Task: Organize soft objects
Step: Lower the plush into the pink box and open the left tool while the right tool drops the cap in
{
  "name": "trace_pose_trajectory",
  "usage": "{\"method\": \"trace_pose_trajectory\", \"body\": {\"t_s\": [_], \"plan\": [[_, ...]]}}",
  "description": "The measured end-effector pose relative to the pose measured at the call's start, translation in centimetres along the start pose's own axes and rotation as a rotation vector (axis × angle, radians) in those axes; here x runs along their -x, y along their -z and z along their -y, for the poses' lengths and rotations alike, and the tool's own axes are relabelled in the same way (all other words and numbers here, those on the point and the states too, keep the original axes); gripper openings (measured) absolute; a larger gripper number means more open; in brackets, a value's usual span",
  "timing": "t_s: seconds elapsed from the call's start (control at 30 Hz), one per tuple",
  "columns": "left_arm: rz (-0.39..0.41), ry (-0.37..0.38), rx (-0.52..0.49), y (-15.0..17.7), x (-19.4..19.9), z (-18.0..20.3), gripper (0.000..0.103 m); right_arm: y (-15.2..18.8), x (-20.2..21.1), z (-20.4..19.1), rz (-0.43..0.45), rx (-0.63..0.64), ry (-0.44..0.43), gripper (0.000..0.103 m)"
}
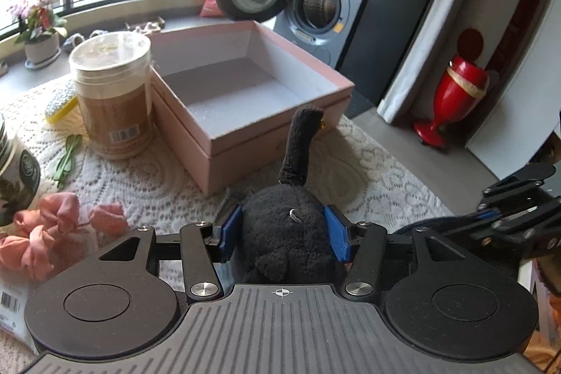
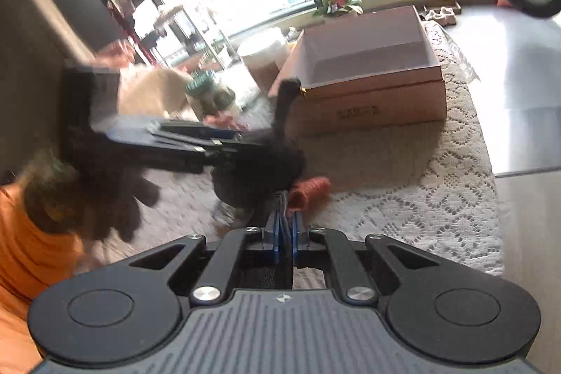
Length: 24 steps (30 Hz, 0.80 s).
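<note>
My left gripper [image 1: 285, 230] is shut on a black plush toy [image 1: 287, 233], its blue pads pressed on both sides of the body and its tail [image 1: 301, 142] sticking up. The toy is just in front of an open pink box [image 1: 245, 86], which is empty. In the right wrist view the same toy [image 2: 259, 160] hangs in the left gripper [image 2: 196, 142]. My right gripper [image 2: 284, 233] is shut on a dark strip of fabric. A pink scrunchie [image 1: 45, 233] lies at the left.
A lace cloth [image 1: 147, 184] covers the table. A brown lidded jar [image 1: 112, 93], a green patterned cup [image 1: 17, 177] and a yellow sponge [image 1: 61, 104] stand left of the box. A red knitted roll [image 2: 310, 191] lies near the toy. A washing machine [image 1: 322, 6] is behind.
</note>
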<state>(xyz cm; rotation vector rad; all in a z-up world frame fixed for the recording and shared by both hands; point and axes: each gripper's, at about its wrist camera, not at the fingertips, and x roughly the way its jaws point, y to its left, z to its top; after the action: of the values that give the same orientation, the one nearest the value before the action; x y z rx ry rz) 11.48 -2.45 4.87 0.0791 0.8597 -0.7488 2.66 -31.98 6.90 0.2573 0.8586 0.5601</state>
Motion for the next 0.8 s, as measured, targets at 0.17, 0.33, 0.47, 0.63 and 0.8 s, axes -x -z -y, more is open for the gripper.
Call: {"method": "trace_pose_trajectory", "body": {"t_s": [0.17,0.33,0.47,0.63,0.8], "plan": [[-0.113,-0.088,-0.056,0.5,-1.5,1.2,0.083,1.2,-2.8,-0.9,-0.096,0.058,-0.018,0.007],[-0.121,-0.103,-0.013,1.9,-2.5,0.2,0.073,2.1,-4.9,-1.7,-0.147,0.077,-0.058,0.013],[-0.011,-0.037,0.091,1.5,0.8,-1.6,0.072,1.7,-6.0,-1.7,-0.155,0.055,-0.092,0.014],[0.103,-0.069,0.129,1.3,5.0,-3.1,0.072,0.8,-6.4,-3.1,-0.145,0.087,-0.132,0.006],[0.183,-0.108,0.194,1.6,8.1,-5.1,0.072,-1.1,-3.8,-4.6,-0.052,0.122,-0.146,0.005]]}}
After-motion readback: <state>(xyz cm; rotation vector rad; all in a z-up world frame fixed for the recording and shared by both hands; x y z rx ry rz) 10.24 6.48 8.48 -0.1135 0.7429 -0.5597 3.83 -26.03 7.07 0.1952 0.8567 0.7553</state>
